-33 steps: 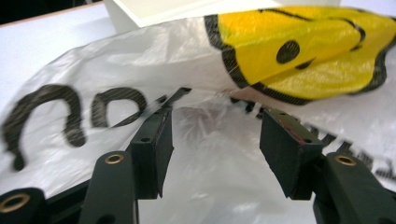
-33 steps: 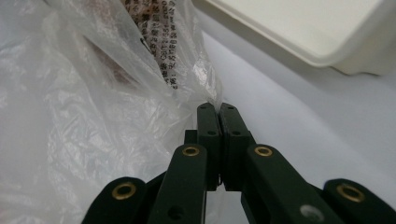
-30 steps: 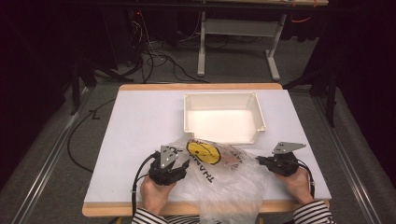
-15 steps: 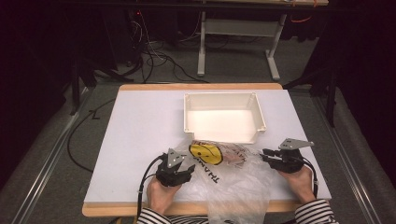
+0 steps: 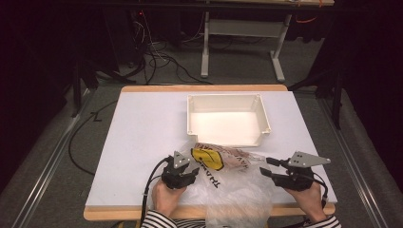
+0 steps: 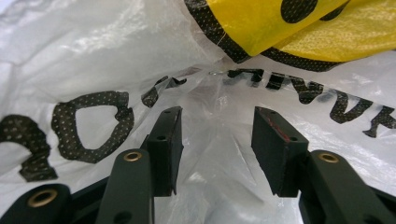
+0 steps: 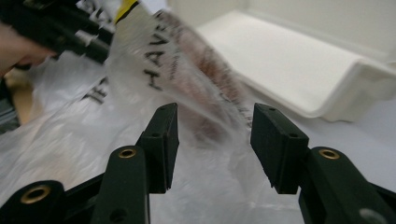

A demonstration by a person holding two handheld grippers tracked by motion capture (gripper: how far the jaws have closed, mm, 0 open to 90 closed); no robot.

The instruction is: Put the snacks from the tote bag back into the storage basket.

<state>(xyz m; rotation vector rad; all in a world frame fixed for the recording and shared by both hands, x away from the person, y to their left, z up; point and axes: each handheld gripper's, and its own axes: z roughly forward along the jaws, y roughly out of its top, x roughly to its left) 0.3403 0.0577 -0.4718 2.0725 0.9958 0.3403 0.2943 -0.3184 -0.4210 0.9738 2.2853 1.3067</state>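
Note:
A thin white plastic bag (image 5: 233, 183) with a yellow patch and black lettering lies crumpled at the table's near edge, between both hands. My left gripper (image 5: 196, 167) is at the bag's left side, open, its jaws standing on either side of a fold of bag film (image 6: 215, 140) without pinching it. My right gripper (image 5: 266, 166) is at the bag's right side, open too, with a raised flap of the bag (image 7: 205, 107) between and beyond its jaws. Something reddish-brown shows faintly through the film.
A white rectangular tray (image 5: 228, 118) with nothing in it stands just beyond the bag, also close by in the right gripper view (image 7: 299, 65). The white tabletop (image 5: 142, 133) stretches left and far. Cables and a desk frame (image 5: 237, 42) lie on the floor behind.
Both grippers have edged inward toward the bag. The bag's far part has shifted a little and a flap has lifted on the right side.

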